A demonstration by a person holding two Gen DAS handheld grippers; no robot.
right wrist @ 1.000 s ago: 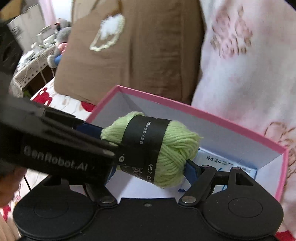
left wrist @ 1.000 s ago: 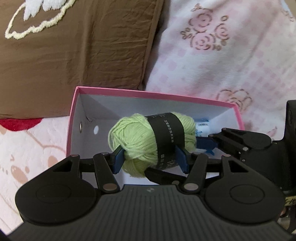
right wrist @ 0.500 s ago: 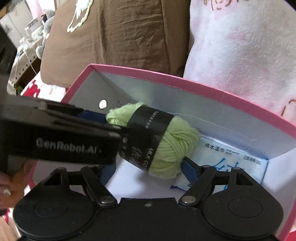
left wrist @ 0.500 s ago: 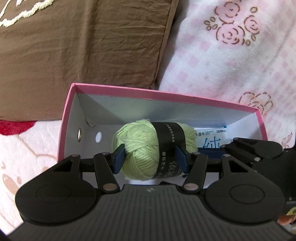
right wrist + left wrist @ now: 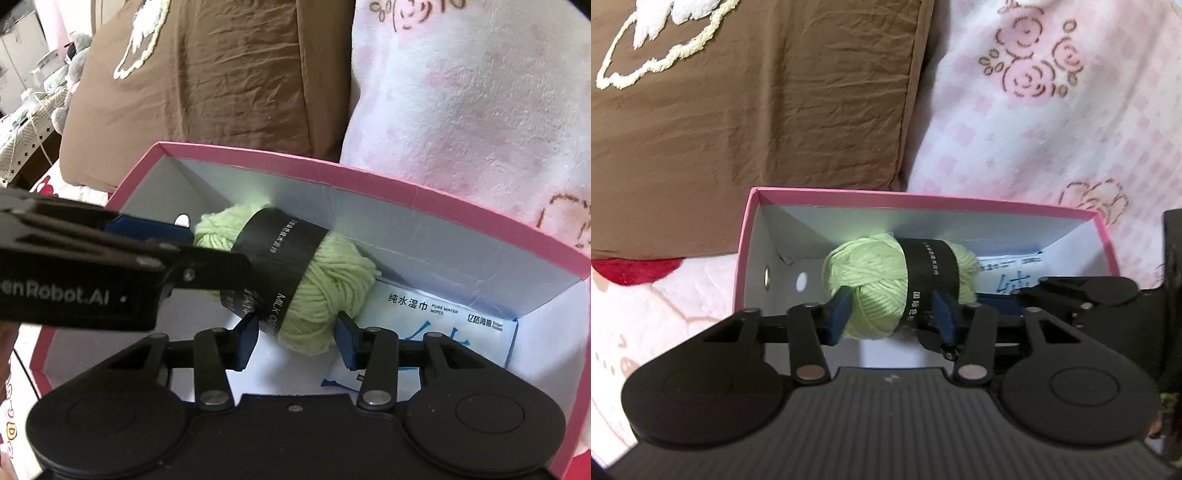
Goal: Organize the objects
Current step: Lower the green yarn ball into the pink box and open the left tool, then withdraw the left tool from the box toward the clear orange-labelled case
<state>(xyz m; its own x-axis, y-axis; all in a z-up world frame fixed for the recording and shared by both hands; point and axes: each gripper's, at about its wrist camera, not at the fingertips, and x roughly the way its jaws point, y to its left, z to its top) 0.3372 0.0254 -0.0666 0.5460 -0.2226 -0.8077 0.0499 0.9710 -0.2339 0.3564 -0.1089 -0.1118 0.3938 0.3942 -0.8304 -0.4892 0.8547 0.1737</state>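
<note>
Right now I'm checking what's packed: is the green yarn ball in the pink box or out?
In. The green yarn ball sits low between the pink box walls, beside the wipes pack.

Brown cushion (image 5: 757,122), pink floral blanket (image 5: 1052,122)

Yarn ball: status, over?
Left gripper and right gripper both closing on the green yarn ball. Ball low inside pink box, over the wet wipes pack. Nothing blocking.

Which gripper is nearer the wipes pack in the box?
Right. The right gripper, closing around the yarn ball, has one finger at the wipes pack's edge. The left gripper, also closing around it, is farther off.
</note>
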